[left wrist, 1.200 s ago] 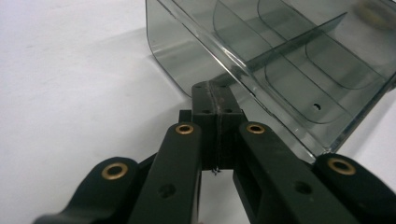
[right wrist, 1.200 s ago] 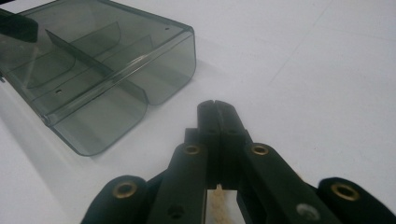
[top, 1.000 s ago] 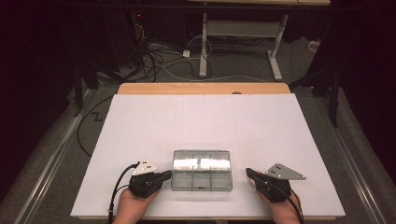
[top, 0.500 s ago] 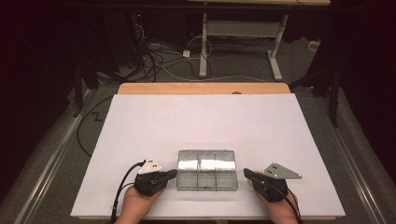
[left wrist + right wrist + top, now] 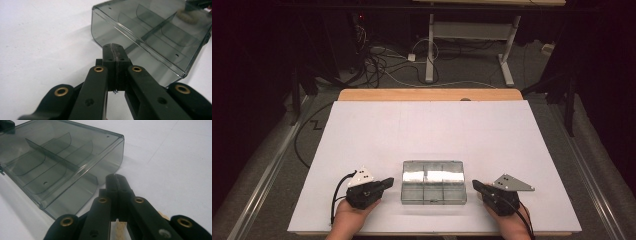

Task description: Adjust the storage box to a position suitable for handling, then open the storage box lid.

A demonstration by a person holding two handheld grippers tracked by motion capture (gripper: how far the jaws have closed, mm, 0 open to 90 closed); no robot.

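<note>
**Box shifted toward the right along the near edge, both grippers closed beside it**

Shifted slightly to the right since the earlier frames, the clear compartment box point(image 5: 433, 182) is now seen a little further along the near edge of the white tabletop point(image 5: 432, 130), and the left gripper point(image 5: 388, 182) has been carried the same way behind it. The box is laid flat, close to the near edge and roughly midway between the near corners. Its smoky transparent lid is closed, and dividers are seen through it in the left gripper view point(image 5: 150, 32) and the right gripper view point(image 5: 57, 162), splitting the inside into several compartments. Bright reflections are caught on the far row of compartments in the high view.

The left gripper is held just beside the box's left end, its jaws pressed together with nothing between them point(image 5: 115, 50); whether its tip touches the box wall cannot be told. The right gripper point(image 5: 475, 185) is held just beside the box's right end, its jaws likewise brought together on nothing point(image 5: 117, 178), with a narrow strip of tabletop visible between tip and box. Each gripper is carried by a hand entering from the near edge, with a cable trailing behind. A wooden strip point(image 5: 427, 94) is seen along the tabletop's far edge.
</note>
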